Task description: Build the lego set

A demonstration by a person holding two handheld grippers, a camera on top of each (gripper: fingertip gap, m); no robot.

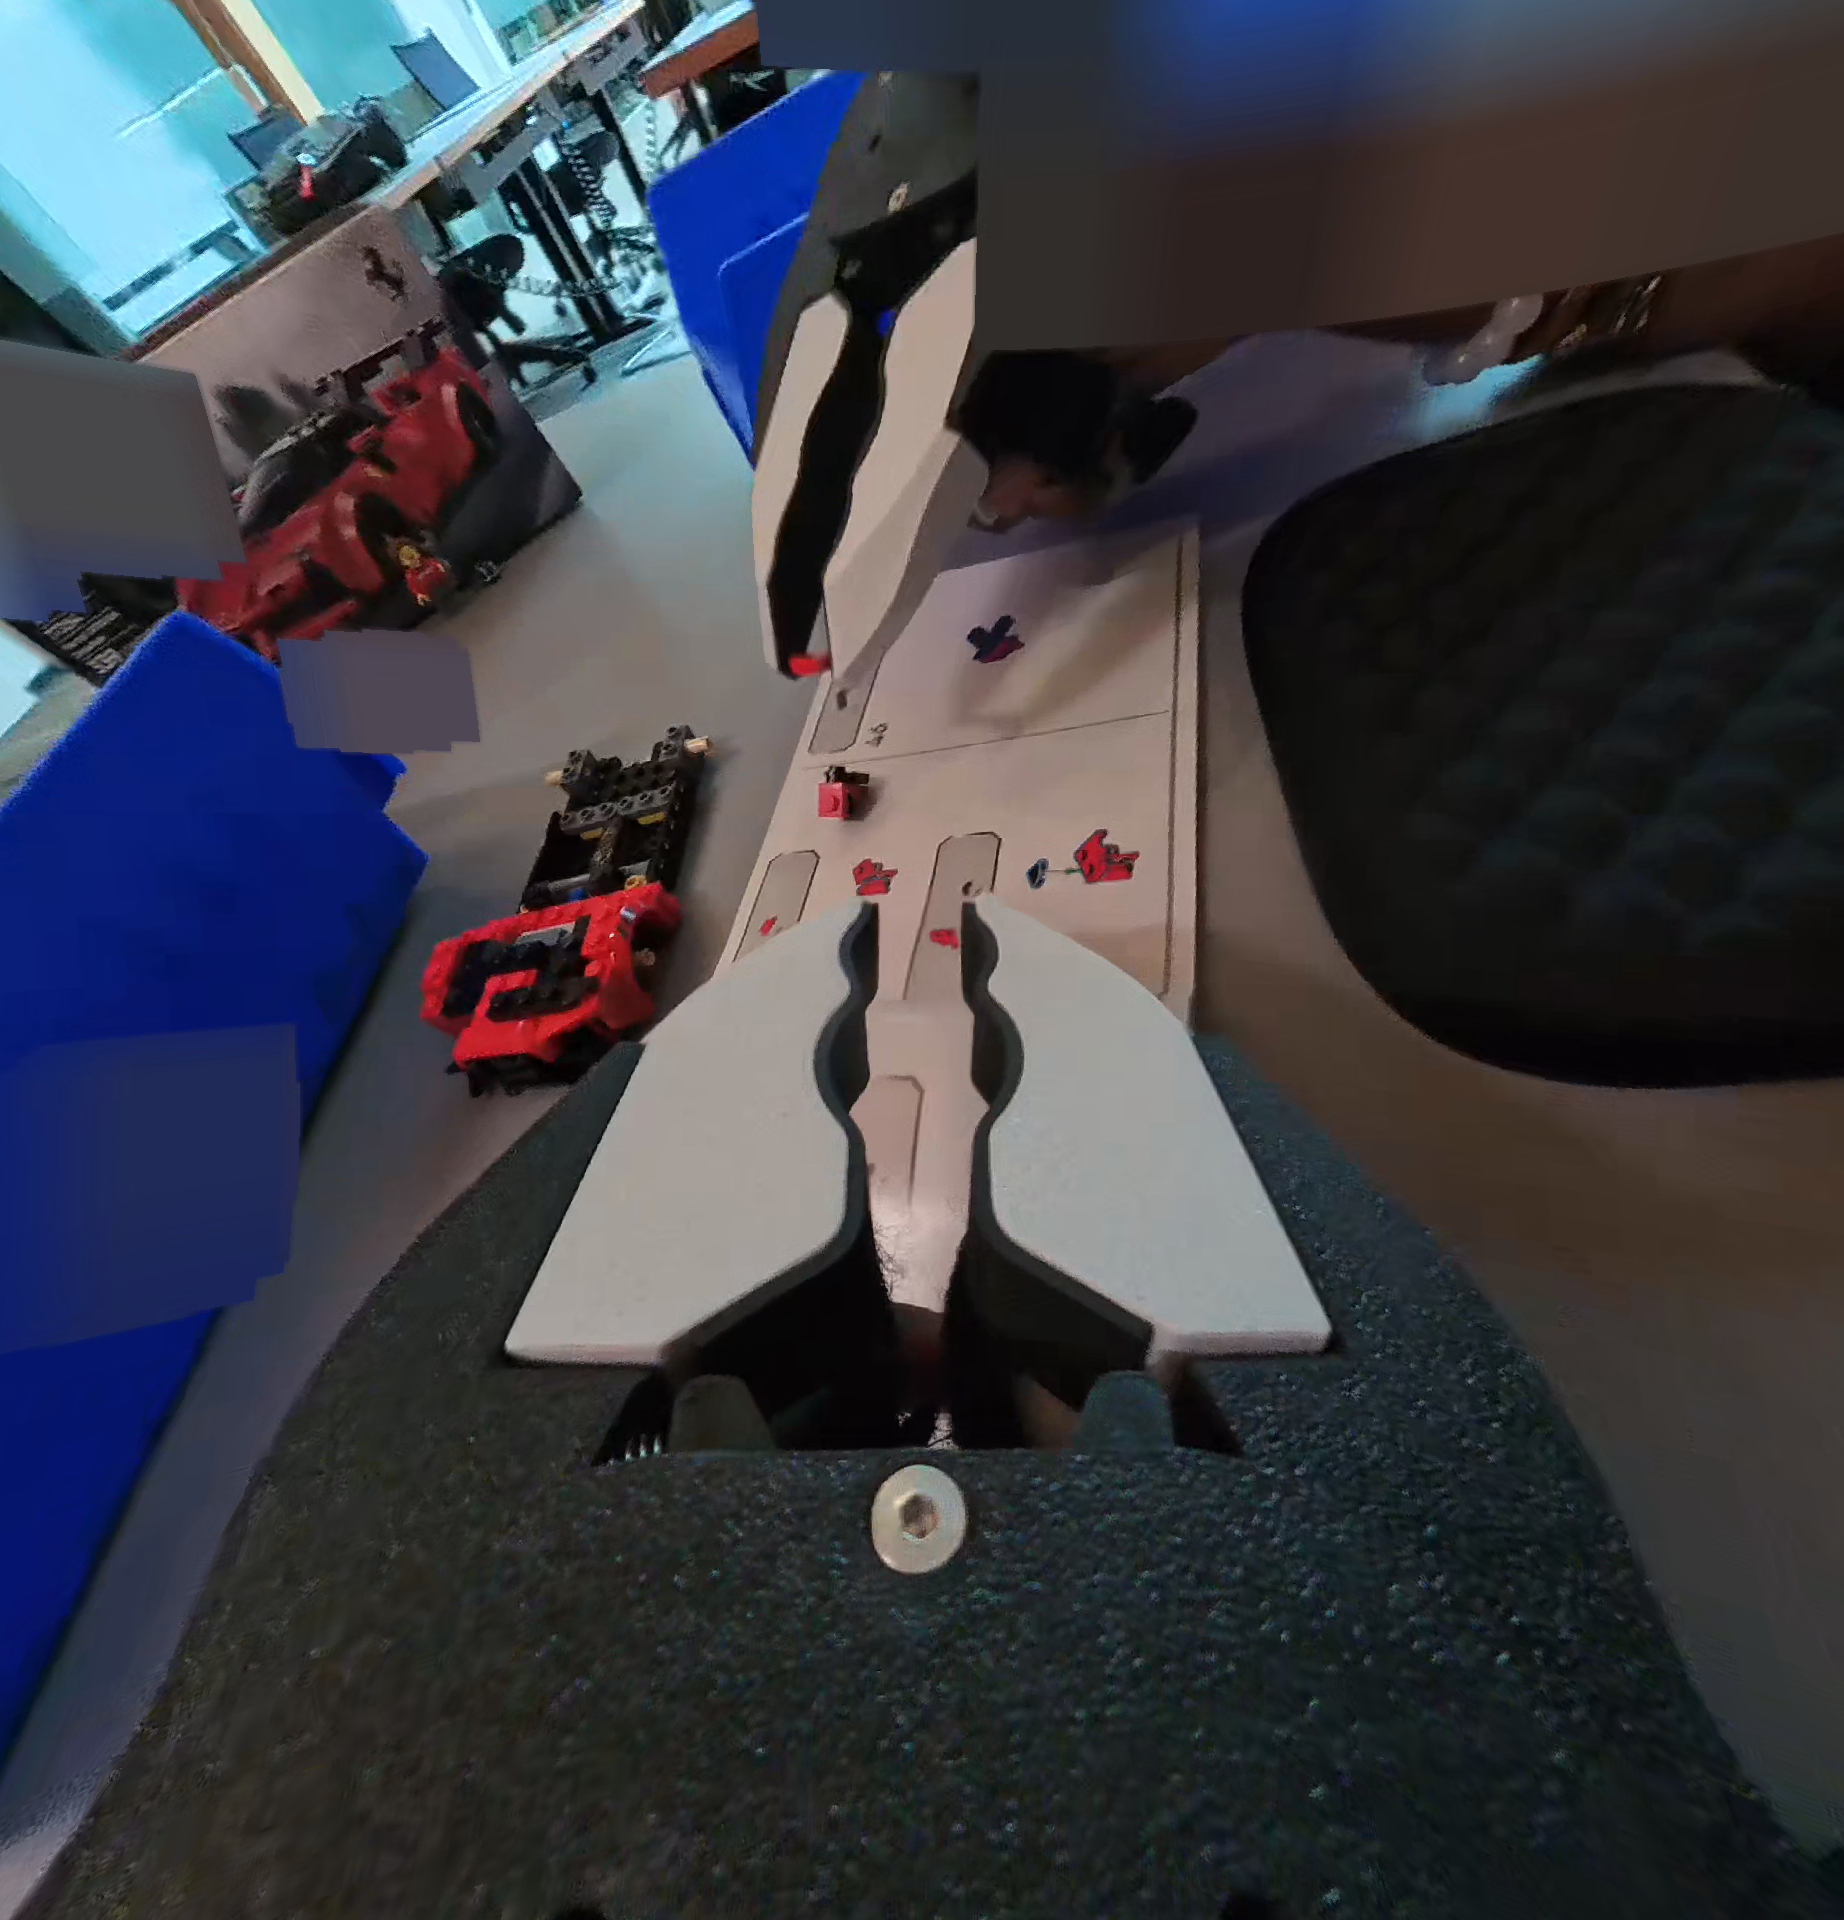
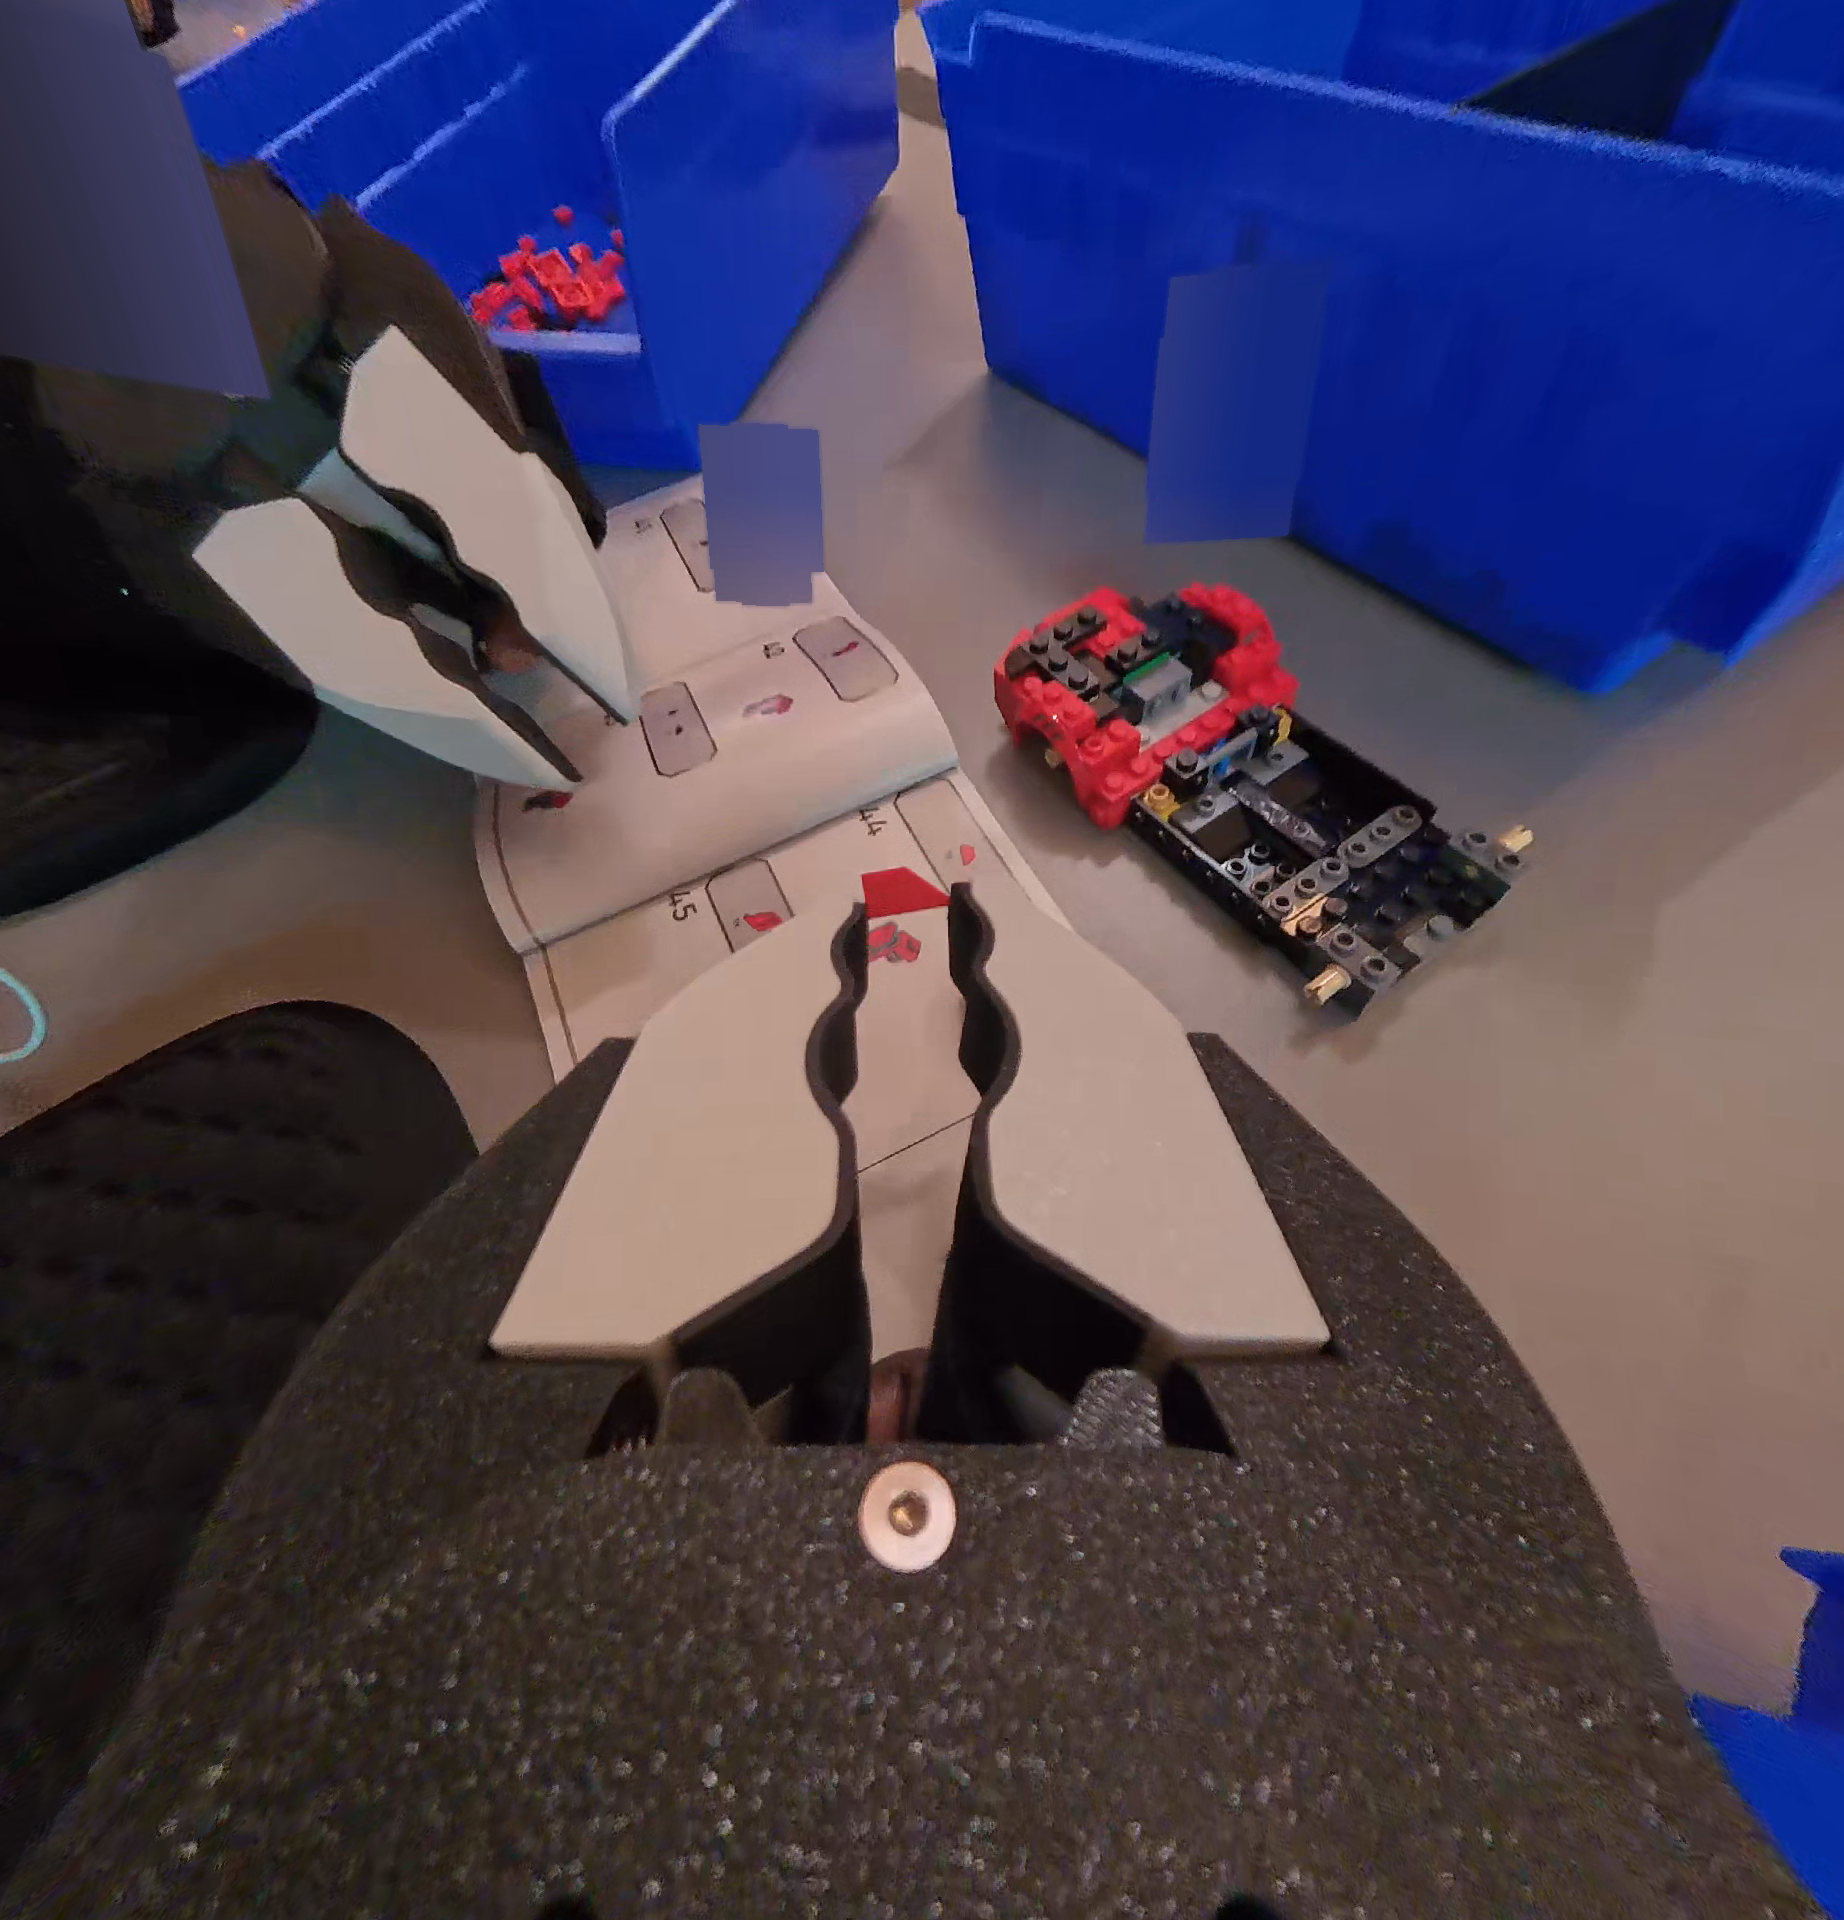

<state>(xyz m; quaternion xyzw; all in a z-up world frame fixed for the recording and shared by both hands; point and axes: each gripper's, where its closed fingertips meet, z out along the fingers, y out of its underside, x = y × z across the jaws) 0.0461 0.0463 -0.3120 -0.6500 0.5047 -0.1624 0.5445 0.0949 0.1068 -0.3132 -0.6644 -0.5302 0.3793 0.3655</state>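
Note:
An open instruction booklet (image 1: 1063,790) (image 2: 783,779) lies on the grey table. A small red brick with a black piece (image 1: 843,795) sits on its page. The partly built red and black car (image 1: 575,935) (image 2: 1240,769) lies beside the booklet. My left gripper (image 1: 920,907) is open and empty, low over the booklet, with the red brick just beyond its tips; it also shows in the right wrist view (image 2: 598,746). My right gripper (image 2: 905,902) is shut on a small red sloped piece (image 2: 902,891) (image 1: 809,662) above the booklet, across from the left gripper (image 1: 819,675).
Blue bins (image 2: 1417,364) (image 1: 118,883) stand around the work area; one holds several loose red pieces (image 2: 554,281). The set's box (image 1: 378,447) stands behind the car. A black mesh cushion (image 1: 1572,727) (image 2: 170,1195) lies next to the booklet. Across from one pair of fingers to the other is roughly 8 cm.

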